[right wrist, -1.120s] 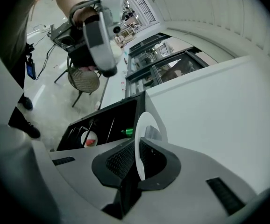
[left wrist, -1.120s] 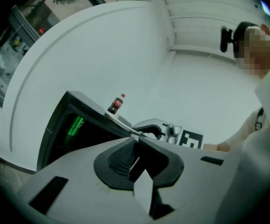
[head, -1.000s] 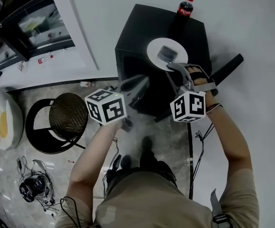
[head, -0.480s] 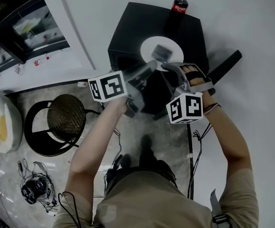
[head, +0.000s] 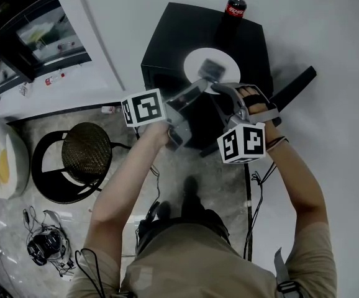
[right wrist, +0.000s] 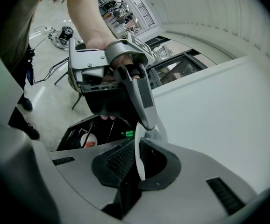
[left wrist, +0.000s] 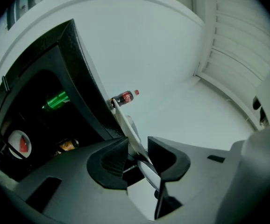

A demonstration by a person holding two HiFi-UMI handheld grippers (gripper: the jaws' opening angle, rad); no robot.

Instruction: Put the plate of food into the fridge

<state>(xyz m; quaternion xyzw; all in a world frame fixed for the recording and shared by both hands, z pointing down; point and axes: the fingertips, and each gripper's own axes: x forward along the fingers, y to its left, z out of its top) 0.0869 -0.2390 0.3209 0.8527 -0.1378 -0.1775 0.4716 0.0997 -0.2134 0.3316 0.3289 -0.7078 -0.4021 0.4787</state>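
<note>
A white plate (head: pixel 197 66) with a grey-wrapped piece of food (head: pixel 212 69) is held level just above the top of the black mini fridge (head: pixel 167 39). My right gripper (head: pixel 222 87) is shut on the plate's near rim (right wrist: pixel 139 149), which stands edge-on between its pads. My left gripper (head: pixel 198 87) sits beside it at the same rim. Its jaws stand wide, and the plate's rim (left wrist: pixel 125 125) passes between them without being pressed. The fridge's dark inside (left wrist: pixel 37 120) is in sight, with a green can (left wrist: pixel 55 100) on a shelf.
A cola bottle (head: pixel 234 8) stands on the fridge's far edge. A black panel (head: pixel 294 87) juts out at the fridge's right. A round black stool (head: pixel 83 156) stands to the left, with cables and a headset (head: pixel 43 244) on the floor.
My left gripper has risen from lower left to the plate's near rim and its jaws have opened around it. The right gripper keeps its grip on the plate.
</note>
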